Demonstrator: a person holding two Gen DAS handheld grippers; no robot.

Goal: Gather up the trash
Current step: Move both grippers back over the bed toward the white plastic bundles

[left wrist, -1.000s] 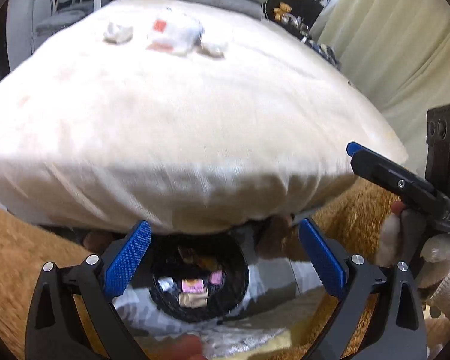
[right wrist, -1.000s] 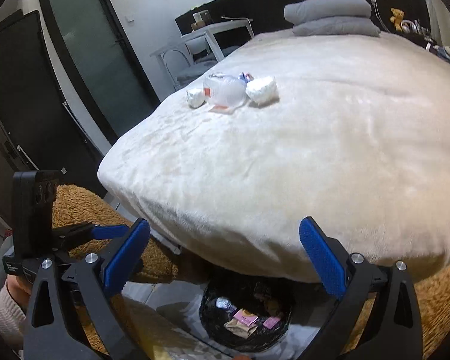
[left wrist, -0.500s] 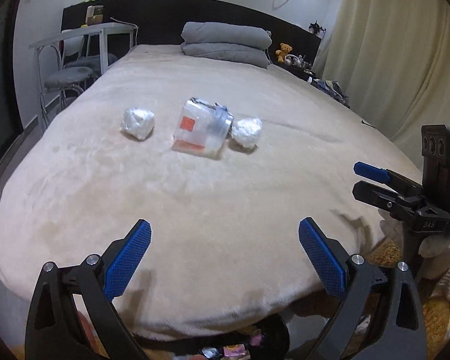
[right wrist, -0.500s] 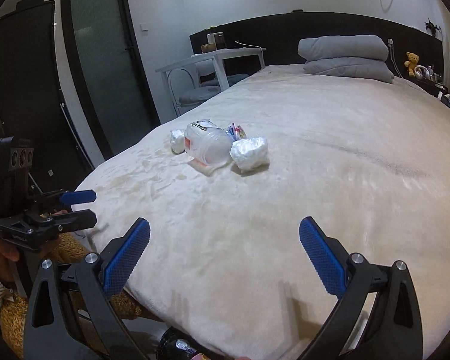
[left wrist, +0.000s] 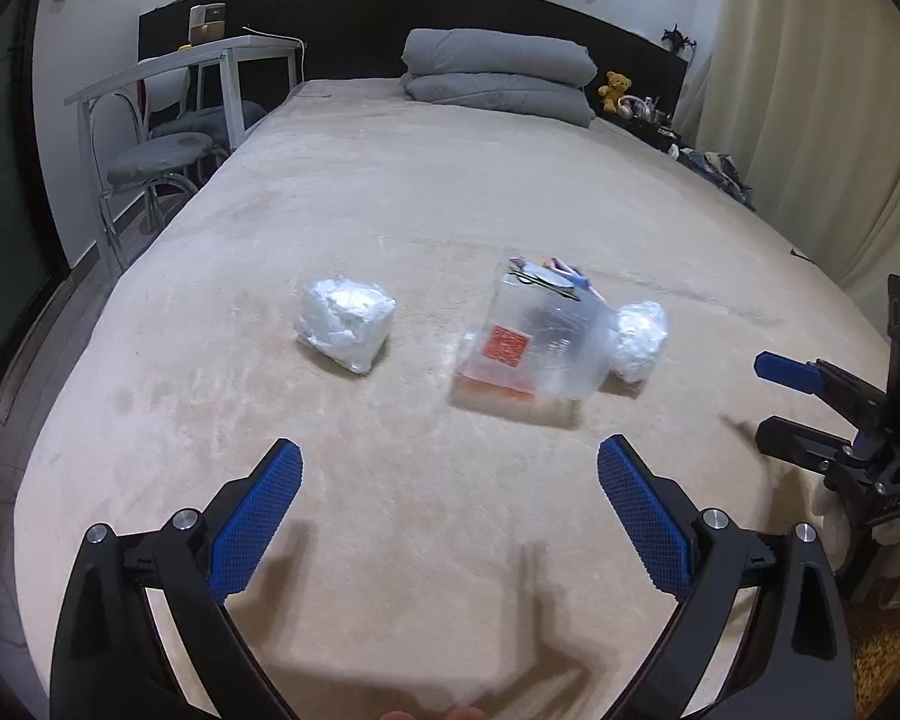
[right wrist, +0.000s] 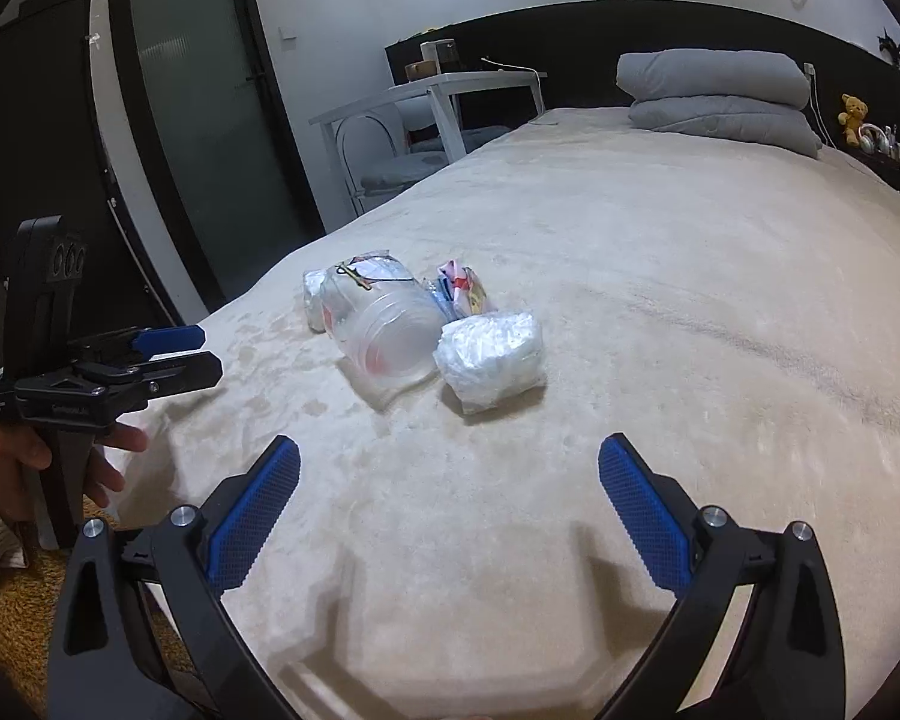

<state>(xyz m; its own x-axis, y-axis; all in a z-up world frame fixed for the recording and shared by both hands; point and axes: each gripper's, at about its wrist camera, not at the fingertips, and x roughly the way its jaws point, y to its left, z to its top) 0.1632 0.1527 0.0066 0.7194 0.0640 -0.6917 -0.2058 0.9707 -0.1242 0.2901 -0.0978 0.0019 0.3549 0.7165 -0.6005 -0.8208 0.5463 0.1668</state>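
Trash lies on the beige bed [left wrist: 450, 192]: a clear plastic container with a red label [left wrist: 534, 342], a crumpled white wad [left wrist: 345, 324] to its left, another white wad [left wrist: 639, 333] at its right, and colourful wrappers [right wrist: 462, 288] behind it. In the right wrist view the container [right wrist: 390, 330] lies on its side with the near wad [right wrist: 489, 354] beside it. My left gripper [left wrist: 450, 480] is open and empty, short of the trash. My right gripper [right wrist: 450, 480] is open and empty, also short of it. Each gripper shows in the other's view, the right [left wrist: 810, 396] and the left [right wrist: 150, 354].
Folded grey bedding [left wrist: 498, 75] lies at the bed's head. A white desk [left wrist: 210, 60] and grey chair [left wrist: 162, 162] stand left of the bed. Curtains [left wrist: 822, 120] hang at the right. A dark glass door [right wrist: 198, 120] is at the left. Brown rug [right wrist: 24, 618] lies below the bed's foot.
Both grippers have risen from the bin under the bed's foot and moved forward over the bed toward the trash. The bin has left both views. Both stay open.
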